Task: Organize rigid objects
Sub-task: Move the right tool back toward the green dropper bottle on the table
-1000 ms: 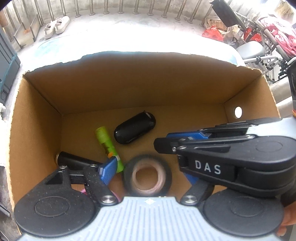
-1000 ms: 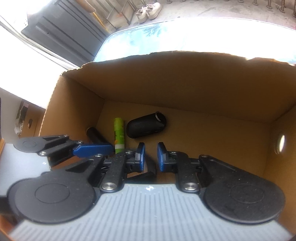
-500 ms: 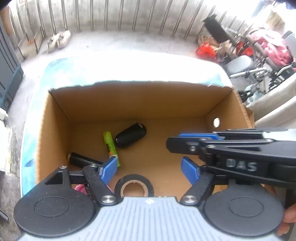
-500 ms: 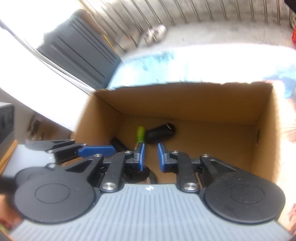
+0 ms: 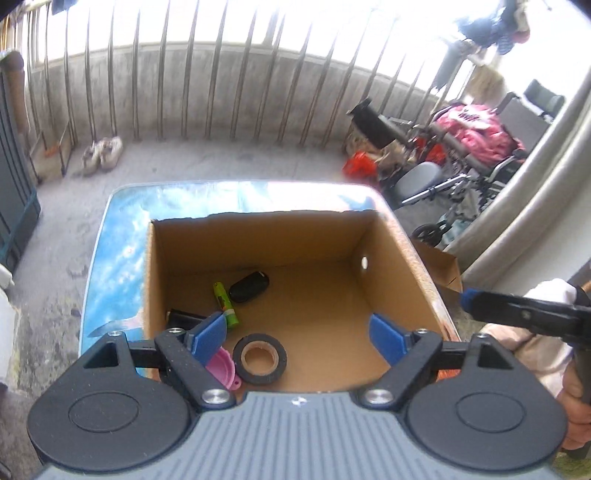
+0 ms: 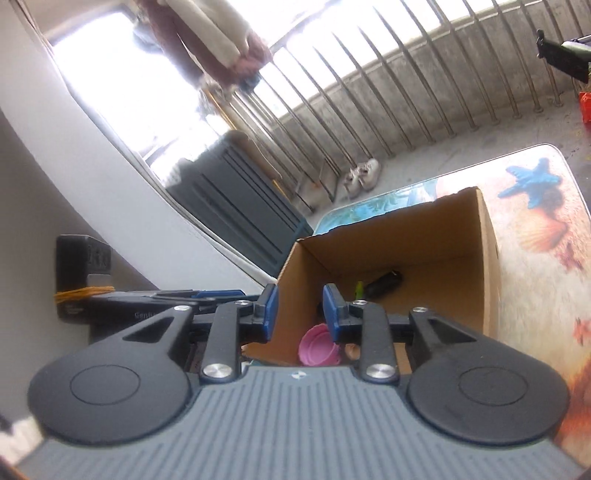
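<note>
A home balcony or covered terrace: a concrete floor fenced by a metal railing [image 5: 221, 92], a pair of shoes [image 5: 103, 153] left by the bars, folded wheelchairs [image 5: 461, 158] piled with pink bedding, laundry [image 6: 218, 33] hanging overhead, and a dark cabinet [image 6: 243, 214] against the wall.

A pair of pale shoes [image 5: 102, 154] sits on the concrete floor [image 5: 221, 162] at the foot of a railing of metal bars [image 5: 207, 85]. A dark grey cabinet [image 6: 240, 210] stands along one side, and on the other a wheelchair [image 5: 461, 162] is heaped with pink cloth [image 5: 476, 129], with a red bag [image 5: 360, 168] beside it. The surface [image 6: 535, 240] carries a printed seaside pattern with a blue starfish [image 6: 532, 182] and an orange shell [image 6: 543, 232].
</note>
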